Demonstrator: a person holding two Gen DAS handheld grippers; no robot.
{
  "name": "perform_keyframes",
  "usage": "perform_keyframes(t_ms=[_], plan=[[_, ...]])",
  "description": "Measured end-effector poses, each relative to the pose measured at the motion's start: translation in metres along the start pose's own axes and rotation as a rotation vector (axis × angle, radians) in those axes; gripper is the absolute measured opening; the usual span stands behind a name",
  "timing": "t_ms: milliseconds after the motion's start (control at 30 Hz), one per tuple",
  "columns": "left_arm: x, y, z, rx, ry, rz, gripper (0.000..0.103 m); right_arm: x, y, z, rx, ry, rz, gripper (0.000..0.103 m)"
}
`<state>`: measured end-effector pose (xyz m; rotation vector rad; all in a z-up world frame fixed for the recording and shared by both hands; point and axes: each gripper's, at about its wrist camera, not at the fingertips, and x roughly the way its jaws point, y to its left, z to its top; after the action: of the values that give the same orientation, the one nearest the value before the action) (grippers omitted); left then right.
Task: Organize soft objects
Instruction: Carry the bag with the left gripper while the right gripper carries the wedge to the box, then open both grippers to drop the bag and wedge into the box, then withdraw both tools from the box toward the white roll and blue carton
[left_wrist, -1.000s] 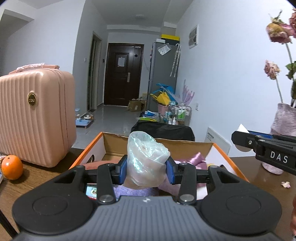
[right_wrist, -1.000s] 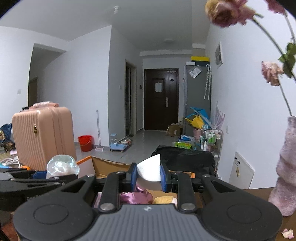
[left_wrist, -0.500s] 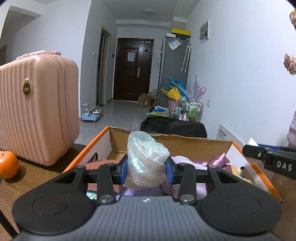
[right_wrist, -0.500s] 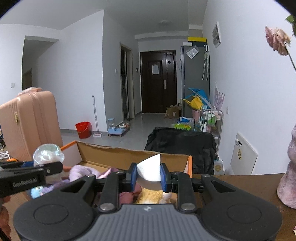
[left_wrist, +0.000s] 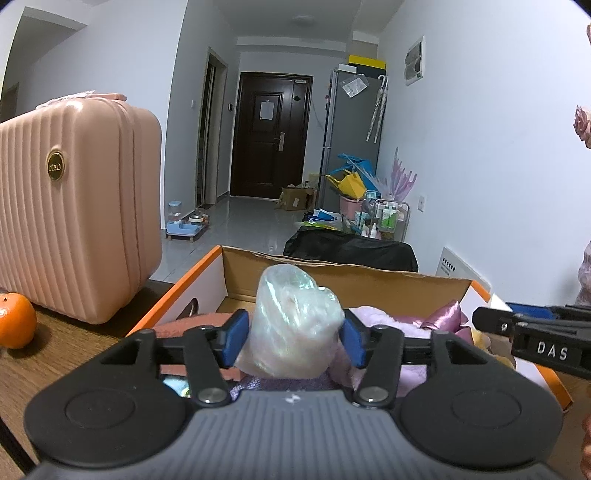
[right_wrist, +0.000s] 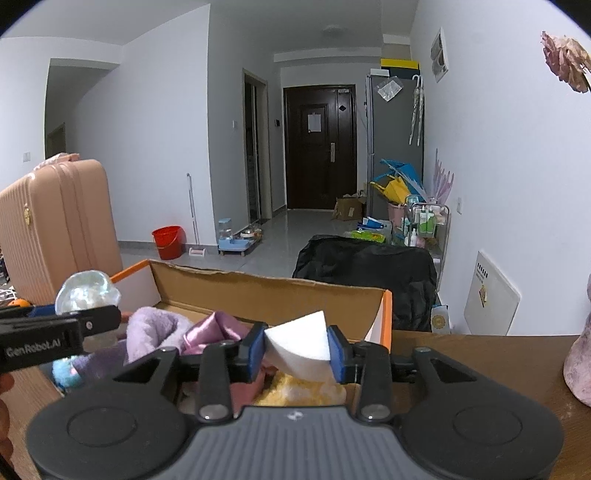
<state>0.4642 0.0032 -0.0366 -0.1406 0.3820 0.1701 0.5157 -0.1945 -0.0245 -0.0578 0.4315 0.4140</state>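
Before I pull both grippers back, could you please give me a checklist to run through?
1. Plastic-wrapped bundle above cardboard box: ok.
2. White sponge above the box: ok.
3. Left gripper released bundle: cannot tell; jaws have just been opening, bundle between them.
4. Right gripper released sponge: cannot tell; jaws have just been opening, sponge between them.
5. Grippers apart from each other: ok.

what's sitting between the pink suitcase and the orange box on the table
In the left wrist view, only bare wooden tabletop shows between the pink suitcase and the orange box. The orange fruit sits off to the suitcase's near left, not in the gap.
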Motion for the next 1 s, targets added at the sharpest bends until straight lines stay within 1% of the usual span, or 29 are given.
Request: perform_keyframes(t_ms=[33, 100, 167, 200, 233, 267, 300, 333, 400, 433, 767, 1000], plan=[[0.0, 0.001, 0.0, -0.004, -0.001, 0.001, 0.068, 0.001, 0.0, 0.0, 0.0, 0.002, -0.002, 0.043], [-0.002, 0.002, 0.0, -0.003, -0.01, 0.007, 0.072, -0.001, 0.0, 0.0, 0.001, -0.005, 0.0, 0.061], [-0.003, 0.002, -0.001, -0.004, -0.016, 0.008, 0.08, -0.003, 0.0, 0.0, 0.007, -0.017, 0.0, 0.073], [-0.004, 0.002, -0.001, -0.004, -0.019, 0.01, 0.083, -0.004, 0.0, 0.0, 0.009, -0.024, 0.001, 0.076], [-0.006, 0.001, -0.002, -0.004, -0.023, 0.015, 0.088, -0.005, -0.001, 0.0, 0.012, -0.027, 0.0, 0.079], [-0.006, 0.001, -0.002, -0.003, -0.027, 0.021, 0.097, -0.006, -0.001, 0.0, 0.015, -0.031, -0.003, 0.086], [-0.008, 0.001, -0.002, -0.004, -0.032, 0.029, 0.102, -0.007, -0.001, 0.0, 0.018, -0.037, -0.006, 0.092], [-0.01, 0.001, -0.003, -0.007, -0.038, 0.037, 0.103, -0.008, -0.002, 0.0, 0.021, -0.042, -0.008, 0.094], [-0.013, 0.0, -0.003, -0.007, -0.053, 0.052, 0.103, -0.01, -0.002, 0.001, 0.026, -0.051, -0.01, 0.101], [-0.014, 0.0, -0.003, -0.007, -0.053, 0.053, 0.103, -0.011, -0.002, 0.001, 0.028, -0.057, -0.014, 0.103], [-0.016, 0.002, -0.002, -0.022, -0.047, 0.057, 0.103, -0.018, 0.003, 0.0, 0.0, -0.069, -0.045, 0.103], [-0.027, 0.002, -0.004, -0.02, -0.056, 0.045, 0.103, -0.036, 0.005, -0.006, -0.011, -0.087, -0.078, 0.103]])
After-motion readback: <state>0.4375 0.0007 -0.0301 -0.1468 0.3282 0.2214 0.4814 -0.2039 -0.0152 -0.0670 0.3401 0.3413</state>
